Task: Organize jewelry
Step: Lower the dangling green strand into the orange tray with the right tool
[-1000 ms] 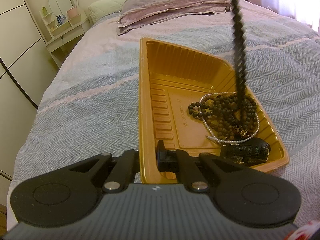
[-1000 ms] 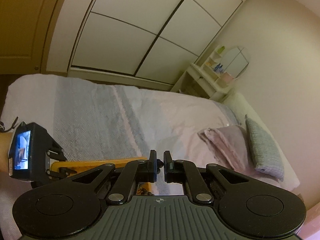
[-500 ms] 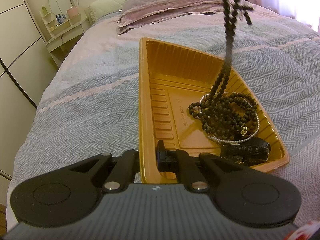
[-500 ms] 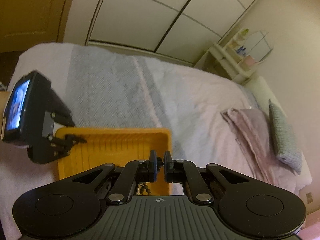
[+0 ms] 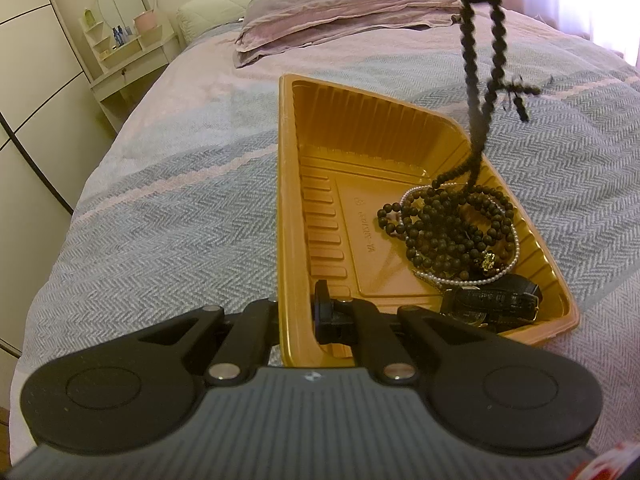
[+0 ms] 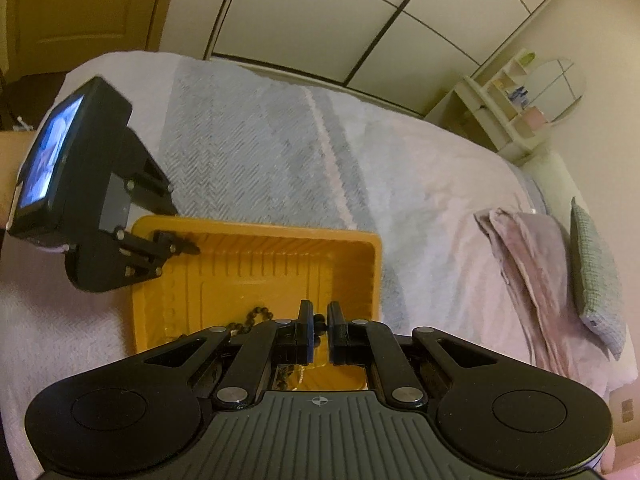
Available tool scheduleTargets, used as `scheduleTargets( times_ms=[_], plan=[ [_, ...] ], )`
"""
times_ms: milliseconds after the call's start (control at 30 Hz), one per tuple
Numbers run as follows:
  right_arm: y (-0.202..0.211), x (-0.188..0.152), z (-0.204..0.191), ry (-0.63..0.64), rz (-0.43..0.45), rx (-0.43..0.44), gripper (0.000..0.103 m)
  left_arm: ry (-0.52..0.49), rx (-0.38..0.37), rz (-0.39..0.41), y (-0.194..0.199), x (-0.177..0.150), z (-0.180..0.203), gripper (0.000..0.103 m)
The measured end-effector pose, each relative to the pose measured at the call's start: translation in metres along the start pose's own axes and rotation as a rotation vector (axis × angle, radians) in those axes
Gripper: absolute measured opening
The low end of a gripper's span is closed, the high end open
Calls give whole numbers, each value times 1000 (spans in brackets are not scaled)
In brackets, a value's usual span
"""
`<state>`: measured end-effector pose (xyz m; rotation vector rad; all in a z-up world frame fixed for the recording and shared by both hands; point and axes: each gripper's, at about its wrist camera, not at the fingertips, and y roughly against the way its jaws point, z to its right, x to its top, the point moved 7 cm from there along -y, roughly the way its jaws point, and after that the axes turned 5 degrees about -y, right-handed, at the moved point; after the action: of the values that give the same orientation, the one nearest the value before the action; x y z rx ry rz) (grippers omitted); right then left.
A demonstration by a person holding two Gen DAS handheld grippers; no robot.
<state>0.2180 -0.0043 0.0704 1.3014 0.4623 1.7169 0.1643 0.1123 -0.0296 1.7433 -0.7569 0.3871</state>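
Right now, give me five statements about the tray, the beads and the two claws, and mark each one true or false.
1. The left claw clamps the near rim of the orange tray. True.
2. The dark bead strand lies wholly inside the tray. False: its upper part hangs from the right claw, with only the lower end in the pile.
3. A white pearl strand lies in the tray beside the dark beads. True.
4. The tray sits on a wooden desk. False: it rests on the herringbone bedspread.
5. The right claw is wide open and holds nothing. False: it is shut on the bead strand.
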Motion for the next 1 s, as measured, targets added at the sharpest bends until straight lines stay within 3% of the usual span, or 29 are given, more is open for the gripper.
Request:
scheduleTargets(
  times_ms=[767, 1000],
  plan=[
    [-29, -14, -6, -1, -14, 39, 6, 6, -4, -7, -2, -3, -2, 3],
    [-30, -11, -3, -28, 18, 41, 7, 7, -4, -10, -4, -4, -1, 3]
  ],
)
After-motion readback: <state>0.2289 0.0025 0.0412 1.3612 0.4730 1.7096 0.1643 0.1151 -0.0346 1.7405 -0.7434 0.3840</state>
